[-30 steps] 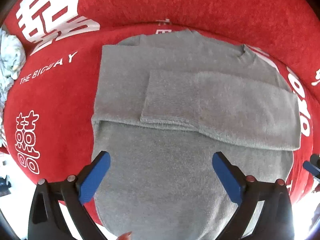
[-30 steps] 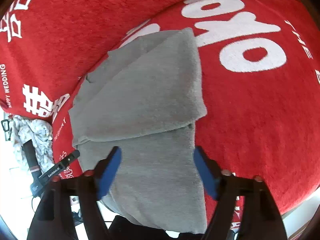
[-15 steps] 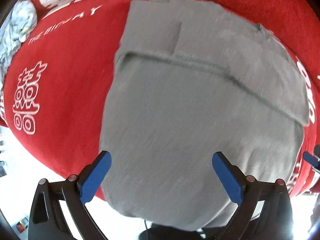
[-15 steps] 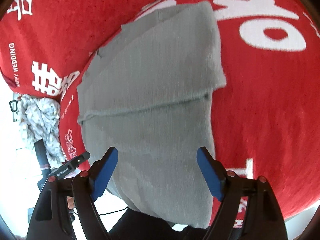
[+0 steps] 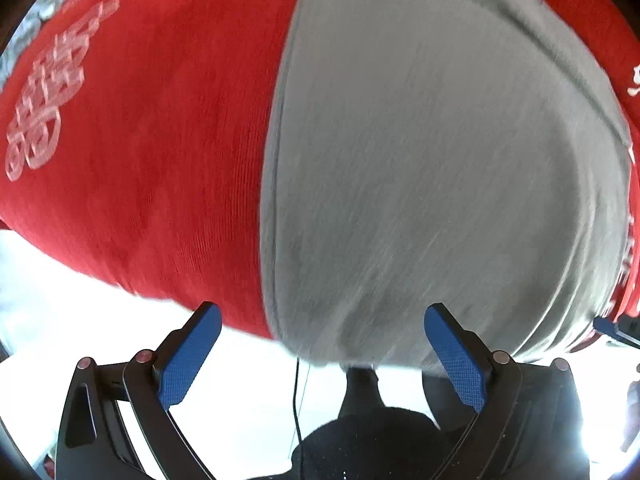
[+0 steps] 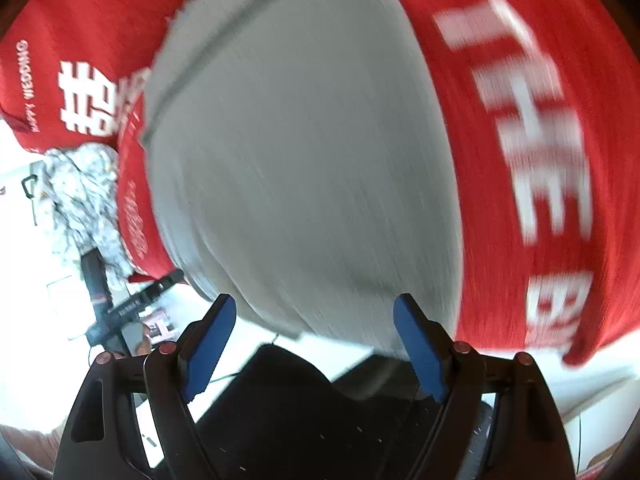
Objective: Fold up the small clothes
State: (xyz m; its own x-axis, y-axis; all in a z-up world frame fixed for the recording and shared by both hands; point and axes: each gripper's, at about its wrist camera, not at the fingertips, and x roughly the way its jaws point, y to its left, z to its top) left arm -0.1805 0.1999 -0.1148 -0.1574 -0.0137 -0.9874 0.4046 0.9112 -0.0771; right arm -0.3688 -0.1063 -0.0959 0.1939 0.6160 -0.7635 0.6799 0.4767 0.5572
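A grey knit sweater (image 5: 440, 160) lies flat on a red cloth (image 5: 140, 160) with white lettering, its sleeves folded across the chest at the far end. Its hem hangs over the near table edge. It also fills the middle of the right wrist view (image 6: 304, 160). My left gripper (image 5: 320, 356) is open and empty, just below the sweater's hem at its left corner. My right gripper (image 6: 314, 344) is open and empty, below the hem at its right side. Both views are motion-blurred.
The red cloth (image 6: 540, 120) covers the table to its near edge. A crumpled white patterned garment (image 6: 84, 200) lies at the table's left end. A black tool (image 6: 120, 308) sits below it. A dark-clothed person (image 6: 300, 408) stands below the edge.
Both grippers have dropped toward the near table edge, so the sweater's hem now sits right above the open fingers. The folded sleeves have slid to the top of both views.
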